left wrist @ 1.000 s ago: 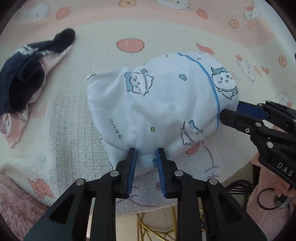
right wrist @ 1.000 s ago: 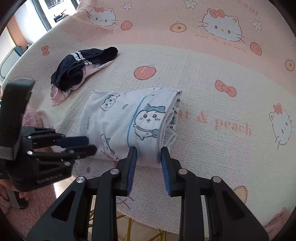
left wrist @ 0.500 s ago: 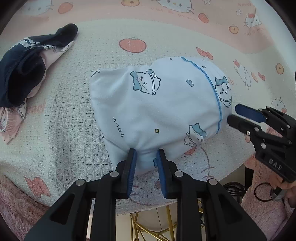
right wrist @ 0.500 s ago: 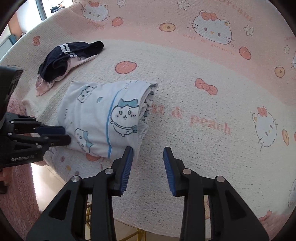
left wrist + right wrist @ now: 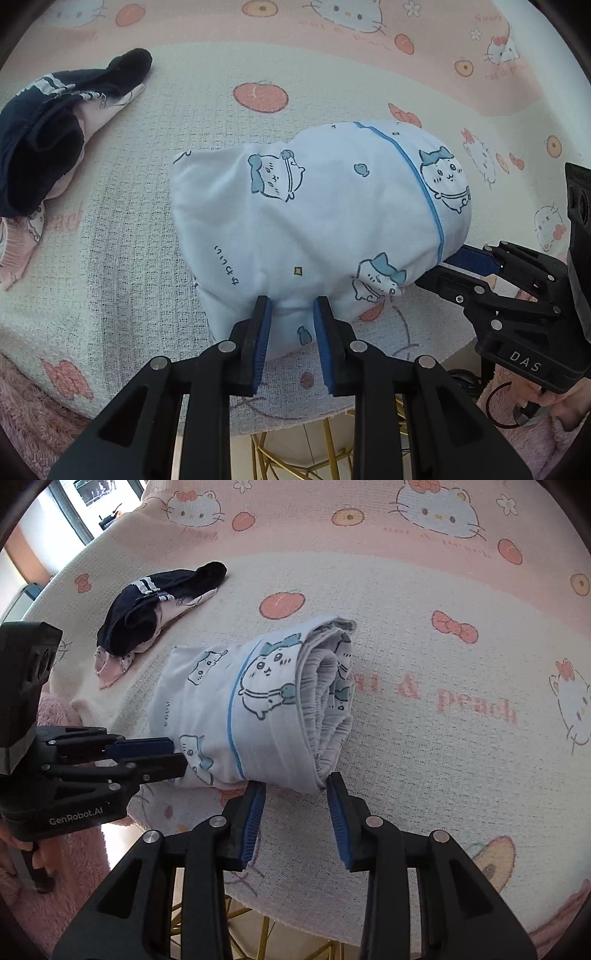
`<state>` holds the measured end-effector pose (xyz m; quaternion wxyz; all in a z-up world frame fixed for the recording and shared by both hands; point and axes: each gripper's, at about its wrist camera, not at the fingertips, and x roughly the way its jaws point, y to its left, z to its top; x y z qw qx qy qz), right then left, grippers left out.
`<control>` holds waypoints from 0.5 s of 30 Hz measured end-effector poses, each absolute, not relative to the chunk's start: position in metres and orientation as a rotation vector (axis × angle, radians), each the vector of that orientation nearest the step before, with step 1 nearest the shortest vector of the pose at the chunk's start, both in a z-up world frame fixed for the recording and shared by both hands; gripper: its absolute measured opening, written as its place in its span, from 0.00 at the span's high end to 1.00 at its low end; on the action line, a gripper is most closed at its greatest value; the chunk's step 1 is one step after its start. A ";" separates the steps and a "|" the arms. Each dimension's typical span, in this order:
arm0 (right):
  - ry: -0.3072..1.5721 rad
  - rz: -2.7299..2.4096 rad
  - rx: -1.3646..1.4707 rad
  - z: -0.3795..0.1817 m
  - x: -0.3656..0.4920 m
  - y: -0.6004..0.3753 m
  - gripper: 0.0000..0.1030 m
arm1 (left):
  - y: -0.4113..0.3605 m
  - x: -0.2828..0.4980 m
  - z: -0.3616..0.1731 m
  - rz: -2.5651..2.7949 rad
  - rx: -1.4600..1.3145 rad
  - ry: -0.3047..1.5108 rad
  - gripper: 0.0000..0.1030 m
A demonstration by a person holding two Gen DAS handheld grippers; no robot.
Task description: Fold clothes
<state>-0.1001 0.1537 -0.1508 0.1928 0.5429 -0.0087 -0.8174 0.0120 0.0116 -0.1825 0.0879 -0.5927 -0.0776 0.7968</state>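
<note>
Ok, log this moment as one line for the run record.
stage: fold check | left gripper: straddling white printed garment near edge | right gripper: open at its rolled end | dark garment: unfolded, far left

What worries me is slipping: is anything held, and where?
The folded white cartoon-print garment, near edge pinched by the left gripper; the right gripper straddles it, open.

Your left gripper (image 5: 291, 308) points forward, jaws narrowly parted, blue pads straddling a bit of cloth. Your right gripper (image 5: 295, 786) sits to its right, angled across toward it, jaws spread wider, tips at the cloth edge. Your hand (image 5: 554, 397) grips the right handle.
</note>
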 end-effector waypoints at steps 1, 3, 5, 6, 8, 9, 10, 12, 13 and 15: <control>-0.021 -2.291 1.521 -0.151 -0.100 0.154 0.67 | 0.011 0.011 -0.183 2.370 -1.766 -0.235 0.75; -0.045 -2.285 1.505 -0.147 -0.098 0.153 0.65 | 0.011 0.012 -0.183 2.374 -1.762 -0.221 0.75; -0.066 -2.292 1.461 -0.139 -0.097 0.152 0.65 | 0.010 0.012 -0.184 2.372 -1.760 -0.217 0.75; -0.063 -2.300 1.433 -0.135 -0.098 0.151 0.65 | 0.009 0.011 -0.184 2.369 -1.762 -0.224 0.75; -0.045 -2.331 1.379 -0.129 -0.097 0.149 0.65 | 0.007 0.010 -0.184 2.363 -1.765 -0.238 0.75; -0.040 -2.345 1.352 -0.127 -0.097 0.148 0.65 | 0.006 0.009 -0.185 2.361 -1.766 -0.244 0.75; -0.034 -2.359 1.324 -0.126 -0.097 0.148 0.66 | 0.005 0.009 -0.185 2.360 -1.766 -0.246 0.75; -0.013 -2.385 1.322 -0.127 -0.099 0.146 0.70 | 0.004 0.009 -0.185 2.361 -1.762 -0.245 0.75; -0.008 -2.382 1.334 -0.130 -0.100 0.146 0.72 | 0.004 0.009 -0.185 2.362 -1.761 -0.240 0.75; -0.004 -2.381 1.343 -0.134 -0.101 0.148 0.74 | 0.004 0.009 -0.185 2.362 -1.762 -0.236 0.75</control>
